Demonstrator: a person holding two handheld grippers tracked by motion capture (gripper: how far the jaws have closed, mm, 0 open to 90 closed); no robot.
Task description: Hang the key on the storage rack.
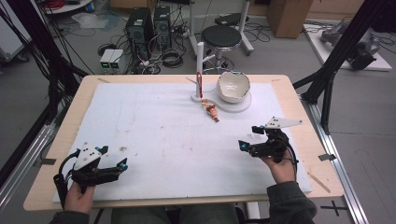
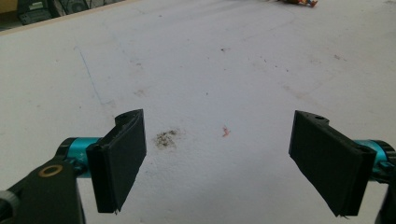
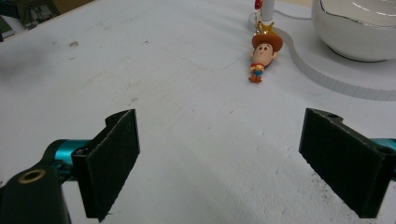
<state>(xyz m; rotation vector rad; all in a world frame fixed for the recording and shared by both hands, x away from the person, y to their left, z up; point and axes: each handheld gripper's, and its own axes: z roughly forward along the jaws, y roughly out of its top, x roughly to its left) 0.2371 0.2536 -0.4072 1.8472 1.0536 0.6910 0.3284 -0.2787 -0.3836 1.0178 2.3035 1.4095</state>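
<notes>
A small cowboy figure keychain (image 3: 261, 55) with a brown hat, big round head and tiny body lies flat on the white sheet covering the desk, hat towards the white stand. Its gold star charm and chain run up to the stand's post, just beside the curved base

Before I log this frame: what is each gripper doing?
Left gripper: open, holding nothing.
Right gripper: open, holding nothing.

jaws: flat black pads on teal posts
left gripper (image 1: 100, 164): black frame, white plate, black cable
right gripper (image 1: 254, 140): same build
sleeves: dark grey-green
</notes>
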